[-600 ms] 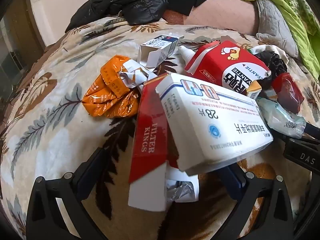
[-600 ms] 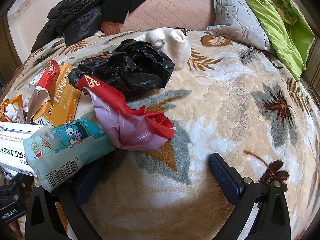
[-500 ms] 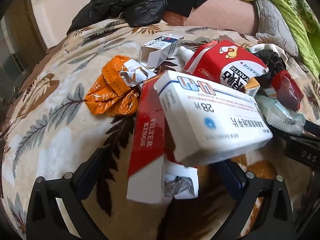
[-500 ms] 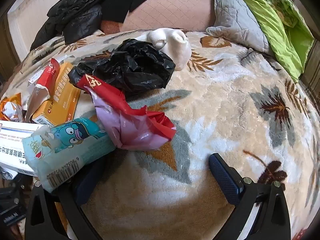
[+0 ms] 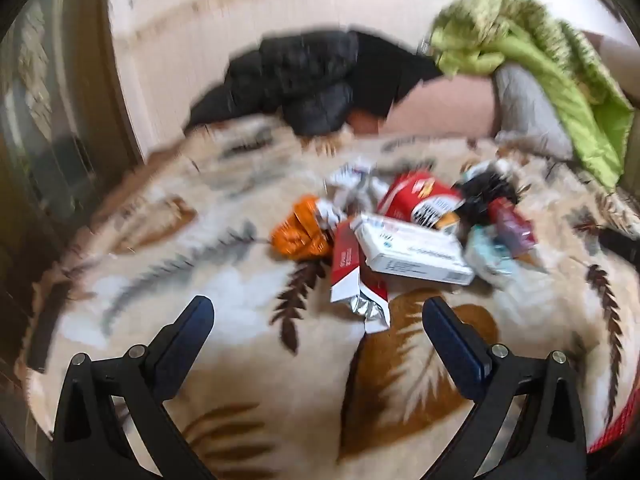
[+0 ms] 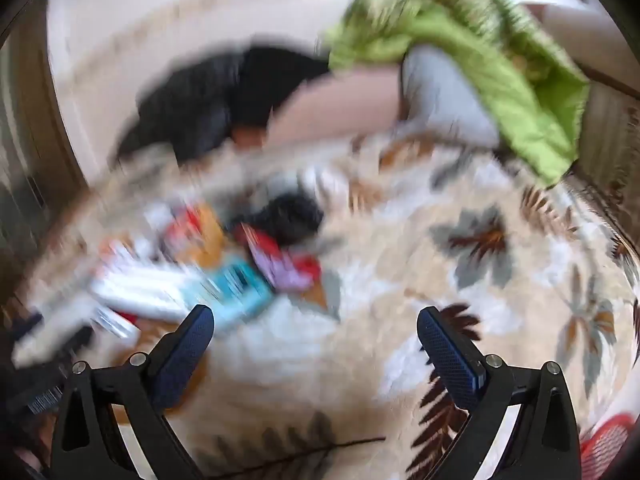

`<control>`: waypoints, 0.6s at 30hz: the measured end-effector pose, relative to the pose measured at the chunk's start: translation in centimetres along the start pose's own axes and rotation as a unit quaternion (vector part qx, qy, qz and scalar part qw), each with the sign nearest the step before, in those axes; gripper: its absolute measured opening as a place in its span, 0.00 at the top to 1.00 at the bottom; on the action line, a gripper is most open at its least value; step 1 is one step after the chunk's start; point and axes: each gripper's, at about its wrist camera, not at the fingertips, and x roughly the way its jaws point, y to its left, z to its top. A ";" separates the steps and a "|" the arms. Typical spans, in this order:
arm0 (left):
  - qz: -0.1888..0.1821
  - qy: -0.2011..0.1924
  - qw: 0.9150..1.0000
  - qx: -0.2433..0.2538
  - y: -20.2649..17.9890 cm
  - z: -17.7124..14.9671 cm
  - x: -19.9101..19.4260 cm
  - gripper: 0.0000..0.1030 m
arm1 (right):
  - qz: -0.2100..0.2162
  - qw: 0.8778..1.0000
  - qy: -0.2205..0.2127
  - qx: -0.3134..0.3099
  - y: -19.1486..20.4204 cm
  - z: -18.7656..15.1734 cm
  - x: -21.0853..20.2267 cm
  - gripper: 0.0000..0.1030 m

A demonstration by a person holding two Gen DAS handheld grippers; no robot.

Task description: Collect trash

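Both left gripper (image 5: 318, 312) and right gripper (image 6: 316, 322) released, empty, short of trash pile (image 5: 400, 236) at twelve o'clock. Step probably: approach. Next: reach cigarette pack (image 5: 354, 276).

I count one orange wrapper (image 5: 302, 234) at nine o'clock of the pile, one red and white pack (image 5: 348, 270), and one white box (image 5: 414, 254). One red carton (image 5: 416, 200) sits at twelve o'clock, and I see one green blanket (image 5: 552, 76).

Leaf-patterned blanket (image 5: 168, 280) on a bed, pale wall (image 5: 208, 12) behind (blurred).
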 end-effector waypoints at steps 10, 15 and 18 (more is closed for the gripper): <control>-0.015 -0.081 0.996 0.014 0.2 -4.2 -7.8 0.00 | 0.002 0.990 -0.121 -0.066 3.1 -6.1 -9.5 0.00; -0.004 -0.079 0.997 0.009 0.8 -5.0 -7.9 0.00 | -0.010 0.993 -0.100 -0.067 2.9 -6.9 -8.3 0.00; -0.003 -0.068 0.998 -0.017 1.8 -5.0 -7.5 0.00 | -0.020 0.993 -0.094 -0.064 2.7 -6.8 -8.1 0.00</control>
